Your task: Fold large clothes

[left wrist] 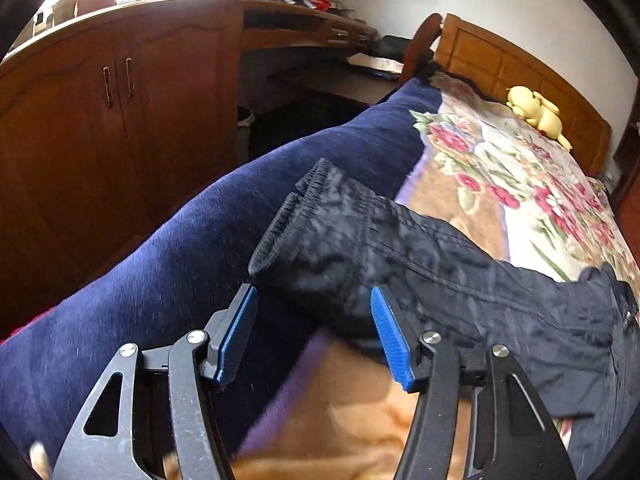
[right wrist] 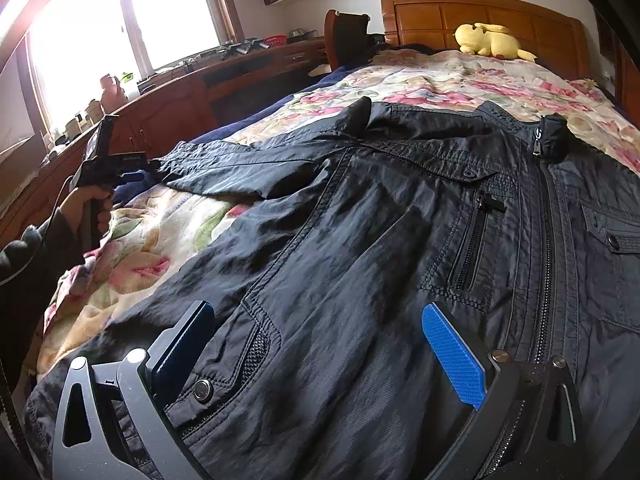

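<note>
Bedroom, floral bed (right wrist: pixel 420 76): we spread the jacket (right wrist: pixel 360 220) flat for folding, left gripper (left wrist: pixel 314 332) fingers apart at its cuff (left wrist: pixel 304 216), right gripper (right wrist: pixel 320 356) fingers apart over its hem.

The jacket (right wrist: pixel 400 220) lies on the bed (right wrist: pixel 420 76), its sleeve (left wrist: pixel 360 232) stretched left; a plush toy (right wrist: pixel 490 42) lies far, before the headboard (right wrist: pixel 480 12).

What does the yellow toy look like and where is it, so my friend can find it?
Look at the bed's wooden headboard. Right below it, on the flowery blanket, lies a plush toy on its side. It is the only plain pale-yellow thing there; the big black jacket lies nearer the foot.
</note>
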A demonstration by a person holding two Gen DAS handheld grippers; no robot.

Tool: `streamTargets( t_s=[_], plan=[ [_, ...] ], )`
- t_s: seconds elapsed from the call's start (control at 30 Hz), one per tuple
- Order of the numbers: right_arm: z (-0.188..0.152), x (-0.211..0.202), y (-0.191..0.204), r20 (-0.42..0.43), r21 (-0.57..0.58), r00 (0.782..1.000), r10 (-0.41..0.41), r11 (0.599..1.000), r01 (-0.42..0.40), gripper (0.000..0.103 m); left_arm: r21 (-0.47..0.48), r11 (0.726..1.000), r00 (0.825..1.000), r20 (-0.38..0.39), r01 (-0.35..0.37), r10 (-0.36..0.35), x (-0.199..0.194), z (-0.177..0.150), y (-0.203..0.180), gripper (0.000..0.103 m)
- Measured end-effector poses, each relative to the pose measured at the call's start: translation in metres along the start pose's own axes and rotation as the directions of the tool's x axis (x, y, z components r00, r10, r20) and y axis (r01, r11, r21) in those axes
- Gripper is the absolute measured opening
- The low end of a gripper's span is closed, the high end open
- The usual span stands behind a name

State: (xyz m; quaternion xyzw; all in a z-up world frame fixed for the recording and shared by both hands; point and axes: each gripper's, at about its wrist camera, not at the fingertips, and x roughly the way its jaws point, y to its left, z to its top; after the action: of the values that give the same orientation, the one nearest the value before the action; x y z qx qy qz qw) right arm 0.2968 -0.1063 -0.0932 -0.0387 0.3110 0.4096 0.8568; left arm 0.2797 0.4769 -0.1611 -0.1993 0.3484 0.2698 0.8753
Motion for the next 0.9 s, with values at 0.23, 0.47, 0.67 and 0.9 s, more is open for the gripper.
streamTargets(
  t_s=[0.23, 0.47, 0.67, 0.9],
  plan=[
    [0.0, 0.001, 0.001, 0.002, -0.001, 1.0, 0.002, 1.0, -0.002, 0.103, -0.033, 0.999, 1.0, -0.023, -0.01, 0.009, 0.017, 0.006, -0.002, 0.06],
    [0.0, 0.001, 0.001, 0.008, -0.002, 1.0, 0.006, 1.0, -0.006, 0.103, -0.005, 1.0, 0.999, -0.032, 0.01, -0.01, 0.023, 0.01, -0.013, 0.015],
    [0.0, 0.001, 0.001, 0.015, -0.006, 1.0, 0.005, 1.0, -0.005, 0.103, 0.089, 0.995, 0.998, 0.027, 0.047, -0.05, -0.009, 0.012, -0.047, 0.006],
    [-0.001, -0.005, 0.003, 0.044, -0.016, 0.999, -0.024, 1.0, 0.024, 0.103, 0.256, 0.949, 0.975, 0.075, 0.185, -0.21, -0.086, 0.004, -0.13, 0.006]
  ],
)
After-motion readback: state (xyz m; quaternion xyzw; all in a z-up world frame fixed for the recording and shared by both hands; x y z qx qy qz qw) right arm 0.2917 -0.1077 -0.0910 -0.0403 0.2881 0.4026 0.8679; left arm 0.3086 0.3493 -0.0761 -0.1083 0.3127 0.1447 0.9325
